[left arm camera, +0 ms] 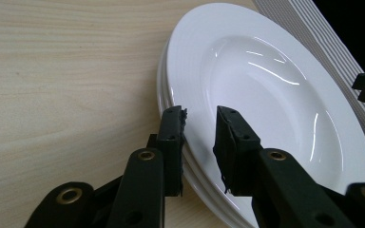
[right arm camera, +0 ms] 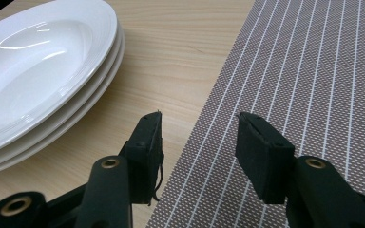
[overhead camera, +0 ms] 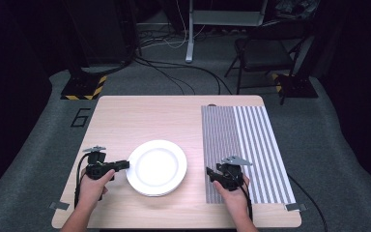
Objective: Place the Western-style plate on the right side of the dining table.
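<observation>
White glazed china is what we have in hand: the left gripper has its two jaws set either side of the rim of the top plate, one under the lip and one above it, close enough that we judge them clamped on that rim, though the contact under the lip is hard to read. Three plates lie stacked, each nested in the one below, near the front edge of the table and a little left of its middle. We expect them to be stiff, fairly heavy for their size, slick under the pads and quick to chip or break if dropped or knocked against the one beneath. The rim is the only place to take hold, and a grip at one side will let the plate tip, so we would lift slowly and keep it close to level. All three are shallow soup plates and the top one is bare, with nothing in its well. Our right gripper hangs with its jaws apart and nothing between them, over the left edge of the striped mat, which covers the right side of the table from front edge to far edge.
</observation>
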Tool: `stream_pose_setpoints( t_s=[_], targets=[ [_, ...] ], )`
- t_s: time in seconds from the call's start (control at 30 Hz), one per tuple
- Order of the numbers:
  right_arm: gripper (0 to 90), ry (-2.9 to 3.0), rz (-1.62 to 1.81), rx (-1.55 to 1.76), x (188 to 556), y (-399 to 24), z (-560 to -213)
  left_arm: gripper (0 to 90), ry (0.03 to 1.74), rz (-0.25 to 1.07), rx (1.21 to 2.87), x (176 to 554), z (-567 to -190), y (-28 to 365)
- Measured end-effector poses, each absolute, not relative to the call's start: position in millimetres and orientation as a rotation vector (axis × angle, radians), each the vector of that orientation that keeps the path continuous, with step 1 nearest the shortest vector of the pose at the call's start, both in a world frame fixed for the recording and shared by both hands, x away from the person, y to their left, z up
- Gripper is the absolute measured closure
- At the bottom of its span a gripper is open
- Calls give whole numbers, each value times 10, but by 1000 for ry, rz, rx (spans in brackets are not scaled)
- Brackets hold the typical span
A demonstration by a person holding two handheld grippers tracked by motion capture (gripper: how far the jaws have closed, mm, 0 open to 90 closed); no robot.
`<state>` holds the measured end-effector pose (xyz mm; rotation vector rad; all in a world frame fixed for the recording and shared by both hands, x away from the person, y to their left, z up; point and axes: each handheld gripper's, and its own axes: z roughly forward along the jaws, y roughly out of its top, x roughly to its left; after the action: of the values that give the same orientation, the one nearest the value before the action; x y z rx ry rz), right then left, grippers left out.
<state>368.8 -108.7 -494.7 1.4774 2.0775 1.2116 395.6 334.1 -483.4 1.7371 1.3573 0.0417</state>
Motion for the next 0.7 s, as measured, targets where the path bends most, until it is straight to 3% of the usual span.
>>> stream_pose_setpoints(
  t_s=[0.7],
  targets=[
    [499, 2081, 1246, 1472, 3695, -1019, -4944, 749, 1391, 2, 1706, 3942, -4883, 3354]
  ],
)
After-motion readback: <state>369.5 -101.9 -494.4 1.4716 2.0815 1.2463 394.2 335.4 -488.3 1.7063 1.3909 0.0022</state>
